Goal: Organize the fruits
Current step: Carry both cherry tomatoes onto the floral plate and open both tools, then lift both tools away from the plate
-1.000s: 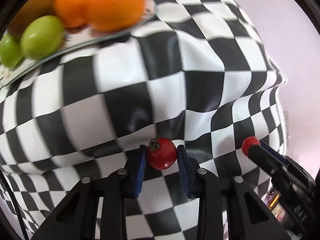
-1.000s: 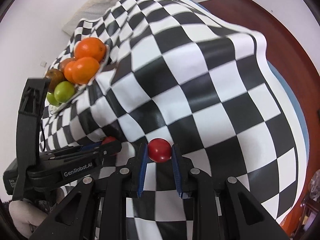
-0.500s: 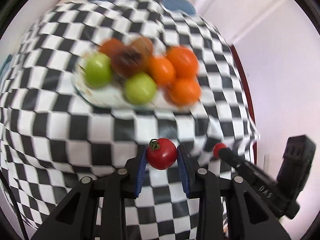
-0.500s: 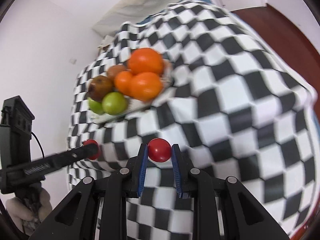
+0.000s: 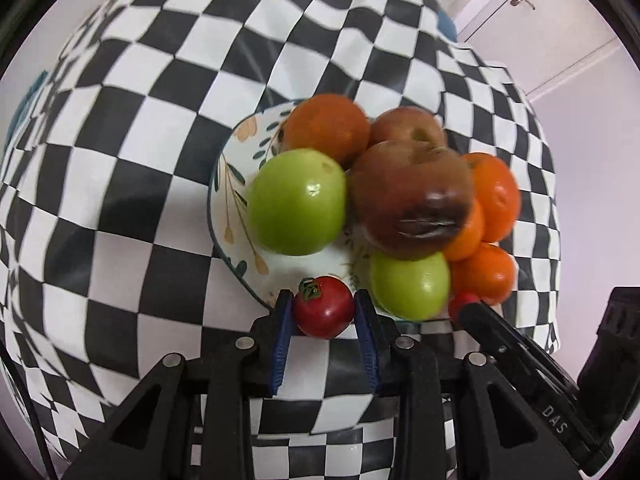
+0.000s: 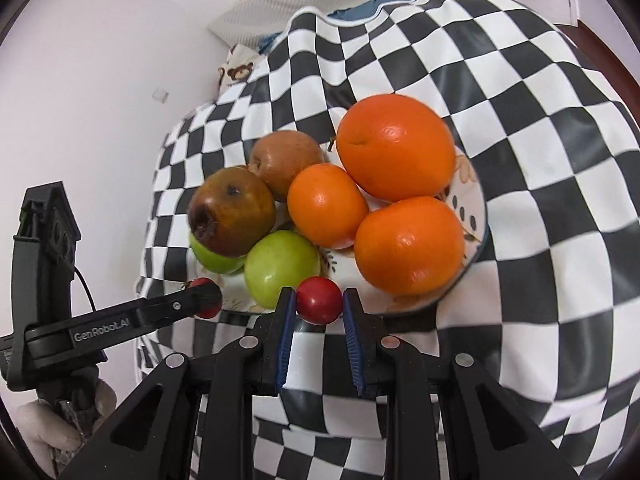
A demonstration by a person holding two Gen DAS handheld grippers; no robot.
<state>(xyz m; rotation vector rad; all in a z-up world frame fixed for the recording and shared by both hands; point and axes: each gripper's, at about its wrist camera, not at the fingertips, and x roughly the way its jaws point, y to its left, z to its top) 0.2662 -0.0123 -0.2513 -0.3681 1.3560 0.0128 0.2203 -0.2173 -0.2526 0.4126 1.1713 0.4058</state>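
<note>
My left gripper (image 5: pixel 323 312) is shut on a red cherry tomato (image 5: pixel 323 313) with a green stem, held at the near rim of a floral white plate (image 5: pixel 226 184). My right gripper (image 6: pixel 319 300) is shut on a second red cherry tomato (image 6: pixel 319 300), held at the near rim of the same plate (image 6: pixel 474 208). The plate holds green apples (image 5: pixel 298 202), brown bruised apples (image 5: pixel 410 200) and oranges (image 6: pixel 394 146). Each gripper shows in the other's view: the right one (image 5: pixel 464 308) at the right, the left one (image 6: pixel 204 298) at the left.
The plate sits on a black-and-white checkered cloth (image 5: pixel 132 128) that drapes over the table edges. A white wall (image 6: pixel 80 80) is at the left of the right wrist view, and a patterned cloth (image 6: pixel 236 72) lies at the table's far end.
Both grippers have moved in toward the plate with their tomatoes held; the plate now fills the middle of both views. The grips have not changed.
</note>
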